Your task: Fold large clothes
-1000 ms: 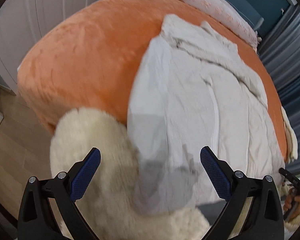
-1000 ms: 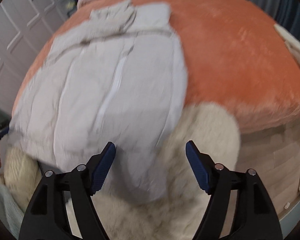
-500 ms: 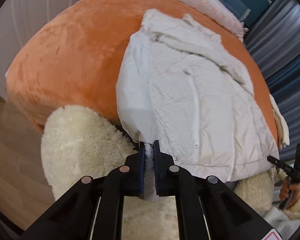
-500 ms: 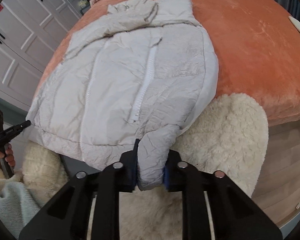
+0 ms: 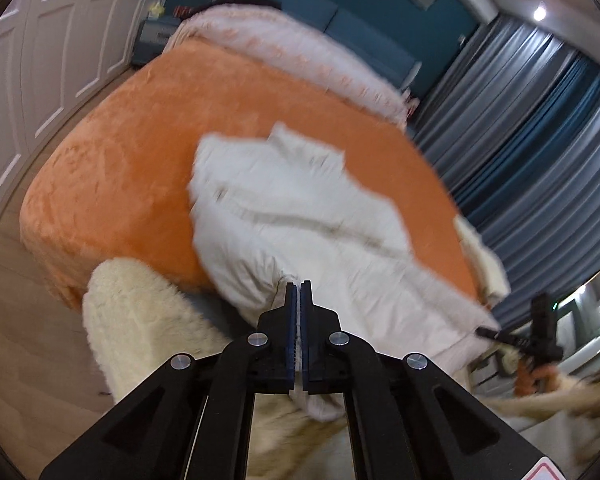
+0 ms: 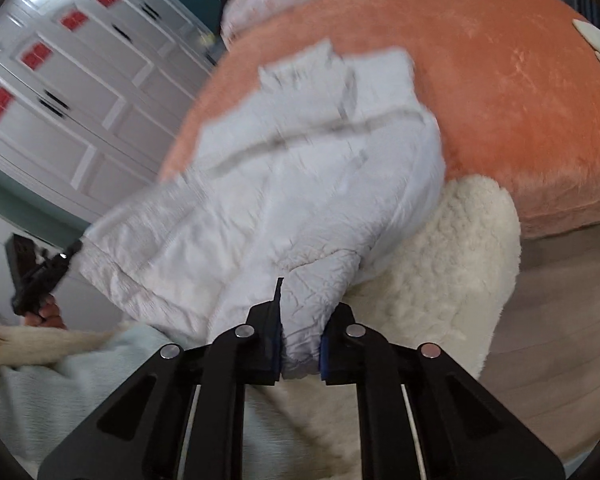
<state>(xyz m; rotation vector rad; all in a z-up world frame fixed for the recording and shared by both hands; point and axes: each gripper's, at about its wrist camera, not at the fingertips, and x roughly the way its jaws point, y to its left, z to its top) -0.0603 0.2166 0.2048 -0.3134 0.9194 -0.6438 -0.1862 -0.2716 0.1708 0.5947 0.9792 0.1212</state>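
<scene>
Orange plush bed (image 5: 148,152) occupies frame centre. White panelled wardrobe doors (image 5: 40,60) fill the upper left. Teal wall (image 5: 340,12) at top. Grey-blue curtains (image 5: 540,140) hang at right. Wood floor (image 5: 28,340) at lower left. Ceiling spotlights (image 5: 539,12) upper right.

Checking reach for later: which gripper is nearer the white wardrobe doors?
Left. The left gripper grips the jacket on the side toward the wardrobe doors; the right gripper grips its other bottom corner, farther away.
</scene>
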